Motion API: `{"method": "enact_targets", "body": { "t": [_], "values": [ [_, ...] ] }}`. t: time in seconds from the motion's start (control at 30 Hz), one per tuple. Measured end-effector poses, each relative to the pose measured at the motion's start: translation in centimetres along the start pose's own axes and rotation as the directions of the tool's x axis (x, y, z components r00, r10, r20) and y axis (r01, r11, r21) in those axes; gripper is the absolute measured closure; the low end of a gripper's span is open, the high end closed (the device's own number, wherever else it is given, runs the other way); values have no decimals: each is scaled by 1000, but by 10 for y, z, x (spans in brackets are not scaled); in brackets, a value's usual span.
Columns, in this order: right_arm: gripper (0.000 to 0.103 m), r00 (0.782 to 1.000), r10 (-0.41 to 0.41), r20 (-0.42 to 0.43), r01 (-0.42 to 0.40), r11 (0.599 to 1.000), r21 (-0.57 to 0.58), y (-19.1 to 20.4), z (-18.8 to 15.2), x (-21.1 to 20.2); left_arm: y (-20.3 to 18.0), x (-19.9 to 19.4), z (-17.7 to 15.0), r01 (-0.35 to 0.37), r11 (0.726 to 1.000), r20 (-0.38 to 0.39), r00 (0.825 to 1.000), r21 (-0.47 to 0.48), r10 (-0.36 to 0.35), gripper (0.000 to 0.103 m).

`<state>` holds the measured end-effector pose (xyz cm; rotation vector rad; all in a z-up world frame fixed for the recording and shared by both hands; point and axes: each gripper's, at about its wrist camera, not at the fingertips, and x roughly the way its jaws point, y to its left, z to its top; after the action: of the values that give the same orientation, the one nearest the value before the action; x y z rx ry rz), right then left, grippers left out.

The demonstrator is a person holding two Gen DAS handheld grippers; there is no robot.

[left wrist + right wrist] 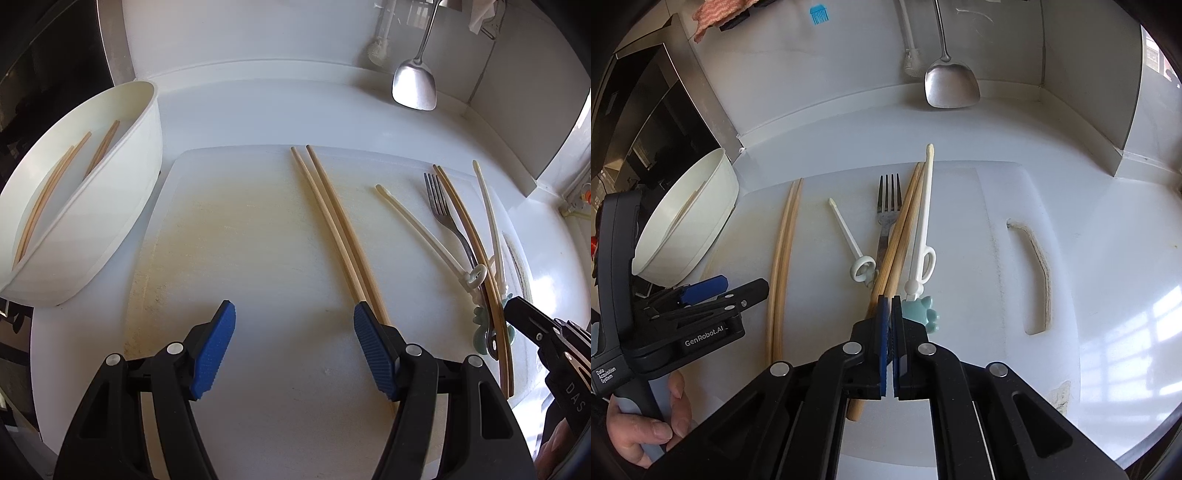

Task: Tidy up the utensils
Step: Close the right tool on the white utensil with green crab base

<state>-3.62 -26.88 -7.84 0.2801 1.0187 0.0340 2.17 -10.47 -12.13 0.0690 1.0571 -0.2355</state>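
Toward the cutting board's right side, the right hand-held gripper has clamped the crossed bamboo chopsticks beside the fork. Next, probably lift them clear toward the white bin. The left hand-held gripper gapes empty.

Bowl left of the cutting board; chopsticks and fork lie on it

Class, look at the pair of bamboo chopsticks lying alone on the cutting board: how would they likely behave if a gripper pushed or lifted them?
The bamboo chopsticks are slim and look round, so a sideways push would probably roll them across the cutting board. They look stiff and light, so unlikely to droop. Being two loose sticks, they may separate when lifted.
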Motion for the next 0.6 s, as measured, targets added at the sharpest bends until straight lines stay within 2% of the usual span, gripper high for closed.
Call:
{"method": "enact_targets", "body": {
  "t": [0.13, 0.43, 0.53, 0.6],
  "values": [
    [91, 999, 36, -28, -35, 999, 10, 1, 1, 3, -1, 0, 0, -2, 1000, 1, 1000, 6, 2, 38],
    [91, 997, 75, -5, -75, 997, -30, 17, 4, 9, -3, 0, 0, -6, 1000, 2, 1000, 14, 6, 38],
    [91, 998, 70, -5, -70, 997, -42, 19, 8, 10, -4, -1, 0, -7, 1000, 2, 1000, 18, 7, 38],
    [91, 998, 50, 28, -49, 998, -26, 14, 9, 3, -4, -1, 0, -3, 1000, 1, 1000, 14, 3, 38]
  ]
}}
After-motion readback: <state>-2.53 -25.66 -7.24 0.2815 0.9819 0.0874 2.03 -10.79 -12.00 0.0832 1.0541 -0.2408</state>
